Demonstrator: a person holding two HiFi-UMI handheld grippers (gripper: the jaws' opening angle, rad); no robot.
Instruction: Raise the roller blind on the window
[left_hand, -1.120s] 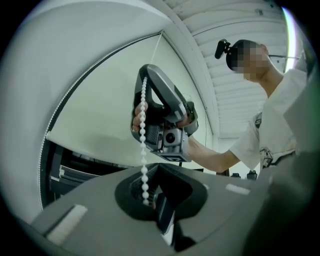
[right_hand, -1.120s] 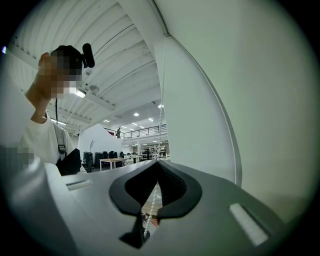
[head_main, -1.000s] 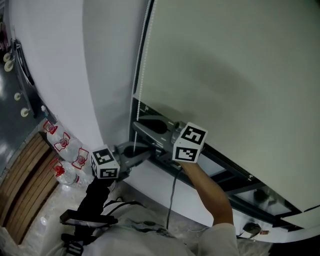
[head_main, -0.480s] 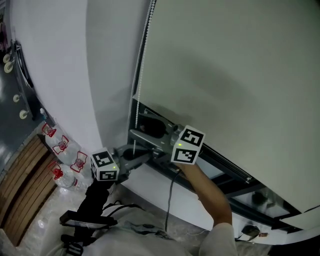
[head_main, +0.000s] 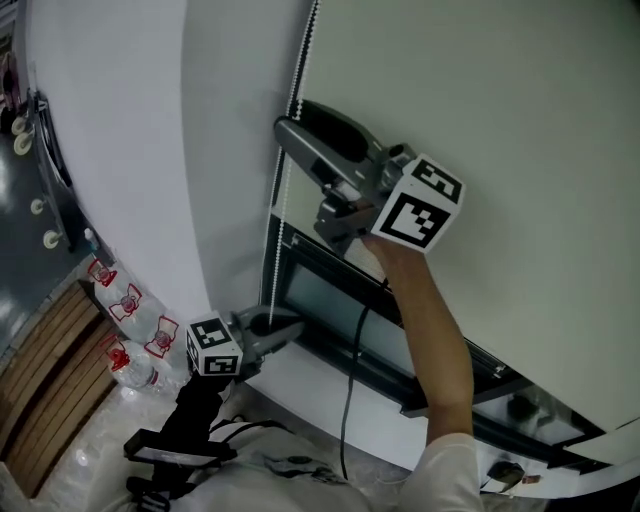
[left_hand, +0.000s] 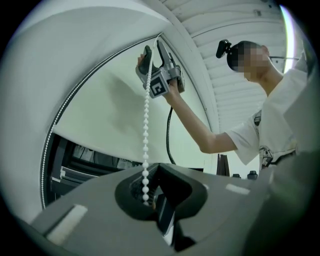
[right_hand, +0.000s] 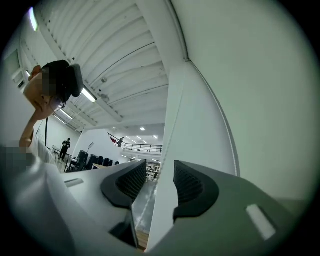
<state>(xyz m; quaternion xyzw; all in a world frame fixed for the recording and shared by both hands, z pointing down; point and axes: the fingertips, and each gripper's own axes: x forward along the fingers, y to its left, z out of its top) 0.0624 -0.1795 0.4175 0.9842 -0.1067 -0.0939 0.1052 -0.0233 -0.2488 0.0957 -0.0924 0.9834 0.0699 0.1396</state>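
The pale roller blind (head_main: 480, 130) hangs over the window, with dark glass (head_main: 330, 300) showing below its bottom edge. A white bead chain (head_main: 283, 190) runs down the blind's left side. My left gripper (head_main: 272, 325) is low by the sill, shut on the chain (left_hand: 146, 130), which rises taut from its jaws (left_hand: 150, 192). My right gripper (head_main: 293, 117) is held high in front of the blind, at the chain (left_hand: 152, 47). Its jaws (right_hand: 159, 177) have just been closing a little from wide. The chain passes between the pads, and neither pad presses on it.
A white wall column (head_main: 120, 150) stands left of the window. Water bottles with red labels (head_main: 130, 310) stand on the floor beside wooden slats (head_main: 50, 400). A dark cable (head_main: 350, 400) hangs from my right gripper across the white sill (head_main: 320, 385).
My right gripper has let go of the chain low by the window frame and risen high in front of the blind, jaws now apart. The left gripper has stayed put.
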